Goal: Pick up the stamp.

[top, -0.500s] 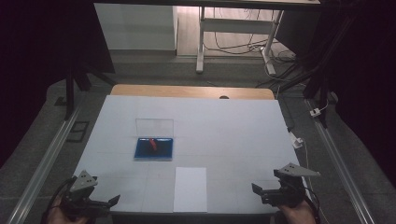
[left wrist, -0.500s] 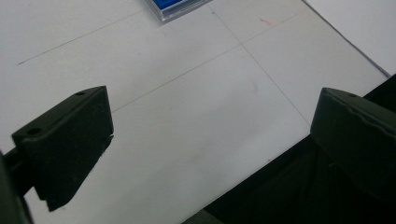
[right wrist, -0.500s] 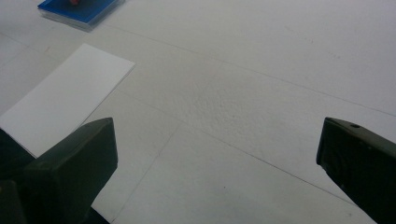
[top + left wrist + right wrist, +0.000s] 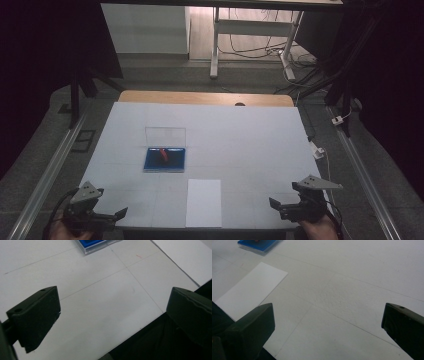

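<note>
delta: none discernible | left gripper (image 4: 112,216) at 7 o'clock of table: no shift, jaw gap unchanged | right gripper (image 4: 277,209) at 5 o'clock: no shift, jaw gap unchanged | clear box with blue base (image 4: 165,159), white sheet (image 4: 203,202): unmoved

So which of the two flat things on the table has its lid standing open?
The blue case, left of centre: its clear lid stands upright at the far edge. The white paper sheet at the near edge lies flat, with no lid.
</note>
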### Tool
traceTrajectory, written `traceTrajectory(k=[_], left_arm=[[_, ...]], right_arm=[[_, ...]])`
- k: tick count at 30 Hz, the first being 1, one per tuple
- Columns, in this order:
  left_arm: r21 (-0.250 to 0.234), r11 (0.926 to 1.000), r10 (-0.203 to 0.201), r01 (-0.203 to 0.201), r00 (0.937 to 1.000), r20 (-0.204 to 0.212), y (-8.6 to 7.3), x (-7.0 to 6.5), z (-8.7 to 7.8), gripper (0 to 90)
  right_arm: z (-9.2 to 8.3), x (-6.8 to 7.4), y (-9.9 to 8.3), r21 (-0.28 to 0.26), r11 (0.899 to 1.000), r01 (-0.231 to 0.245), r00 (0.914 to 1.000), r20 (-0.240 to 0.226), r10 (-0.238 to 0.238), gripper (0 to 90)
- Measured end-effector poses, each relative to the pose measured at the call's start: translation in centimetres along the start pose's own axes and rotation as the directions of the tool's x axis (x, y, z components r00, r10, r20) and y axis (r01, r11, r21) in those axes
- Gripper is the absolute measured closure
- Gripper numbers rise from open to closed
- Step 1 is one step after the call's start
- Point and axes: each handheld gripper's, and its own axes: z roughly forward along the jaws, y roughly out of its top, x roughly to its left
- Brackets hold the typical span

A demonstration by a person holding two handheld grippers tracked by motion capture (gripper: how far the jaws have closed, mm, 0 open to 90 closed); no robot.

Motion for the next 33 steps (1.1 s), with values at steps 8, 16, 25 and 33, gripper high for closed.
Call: traceTrajectory(k=[8, 16, 25, 33], left_arm=[[-0.019, 0.9998, -0.007, 0.007, 0.9999, 0.013, 0.1, 0.0, 0.0, 0.0], [-0.071, 0.9974, -0.015, 0.016, 0.9997, 0.020, 0.6, 0.2, -0.4, 0.0], [-0.083, 0.9961, 0.037, -0.030, 0.9953, 0.089, 1.5, 0.1, 0.3, 0.0], [-0.126, 0.9889, 0.094, -0.078, 0.9878, 0.124, 2.4, 0.1, 1.3, 0.0]], right_arm=[[0.0, 0.0, 0.0, 0.005, 1.000, 0.004, 1.0000, -0.007, -0.004, 0.0], [0.1, 0.2, 0.0, 0.014, 1.000, 0.018, 0.9998, -0.011, -0.018, 0.0], [0.1, 0.3, 0.0, 0.020, 0.999, 0.037, 0.9993, -0.011, -0.036, 0.0], [0.1, 0.5, 0.0, 0.028, 0.998, 0.047, 0.9988, -0.011, -0.047, 0.0]])
